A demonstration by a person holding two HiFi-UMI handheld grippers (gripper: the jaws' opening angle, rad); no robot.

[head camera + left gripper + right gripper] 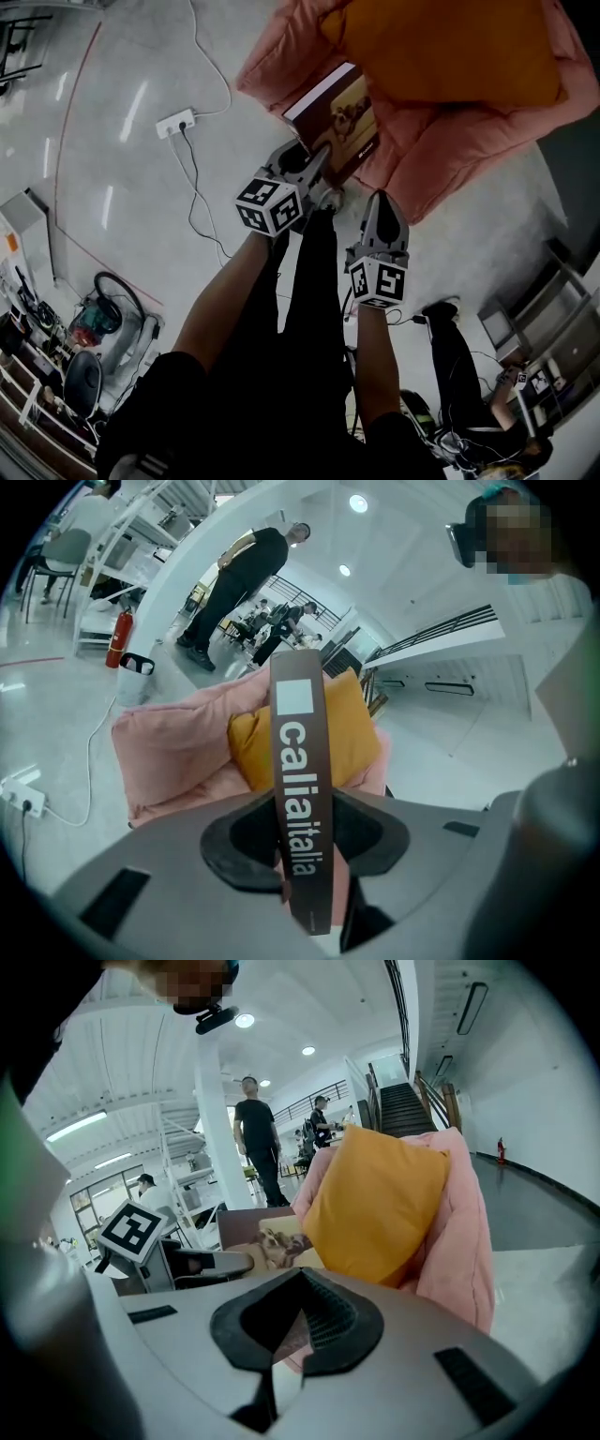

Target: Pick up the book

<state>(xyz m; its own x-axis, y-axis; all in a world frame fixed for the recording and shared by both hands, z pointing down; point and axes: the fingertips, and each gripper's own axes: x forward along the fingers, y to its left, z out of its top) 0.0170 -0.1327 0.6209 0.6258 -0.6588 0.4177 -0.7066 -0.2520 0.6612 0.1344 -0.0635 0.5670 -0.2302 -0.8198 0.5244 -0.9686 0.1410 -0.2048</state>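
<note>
Two hand-held grippers are out in front of the person, both over the pale floor [141, 187] at the near edge of a pink padded seat [450, 141].

- Left gripper [312, 169]: clamped on the book [342, 117]. Its own view shows the brown spine [298, 789] standing upright between the jaws, with a pad pressed against each side. White lettering runs along the spine.
- The book is in that grip by its lower corner. The rest of it reaches out over the front edge of the pink seat, with the cover and its brownish picture facing up. I cannot tell whether its far end touches the seat.
- Right gripper [382, 201]: its jaws are drawn together with nothing between them. It sits just beside the left one, a little nearer the person and clear of the book.
- An orange cushion [441, 47] lies on the pink seat, behind the book.
- One marker cube [269, 204] rides the left gripper and another [380, 281] the right.
- A white power strip [175, 123] lies on the floor well to the left, with a cable trailing from it.
- Background, left gripper view: a person in black [234, 583] stands beyond the seat, with a red fire extinguisher [117, 639] further left.
- Background, right gripper view: a staircase [403, 1110] rises behind the cushion.
</note>
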